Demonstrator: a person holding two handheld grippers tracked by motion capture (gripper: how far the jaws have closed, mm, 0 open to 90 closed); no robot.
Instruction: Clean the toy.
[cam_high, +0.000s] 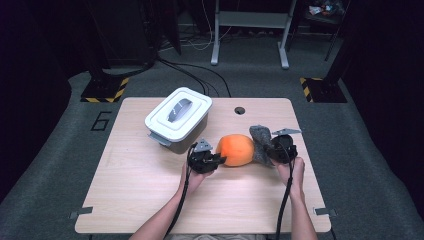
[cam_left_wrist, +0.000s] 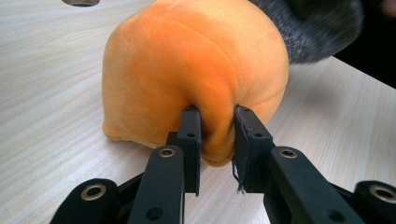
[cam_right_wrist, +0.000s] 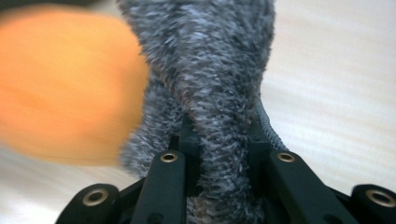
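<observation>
An orange plush cushion (cam_high: 236, 149) lies on the wooden table (cam_high: 150, 200), half inside a grey fuzzy cover (cam_high: 261, 141) at its right end. My left gripper (cam_high: 216, 160) is shut on a fold of the orange plush (cam_left_wrist: 196, 65), pinched between its jaws at the cushion's left end. The right gripper (cam_high: 272, 149) is shut on the grey cover (cam_right_wrist: 215, 70), whose fuzzy cloth bunches between its jaws. In the right gripper view the cushion (cam_right_wrist: 65, 88) shows blurred at the left.
A white lidded box (cam_high: 178, 118) with a grey handle stands behind and left of the cushion. A round cable hole (cam_high: 239, 110) sits near the table's far edge. Black cables trail from both grippers toward the front edge.
</observation>
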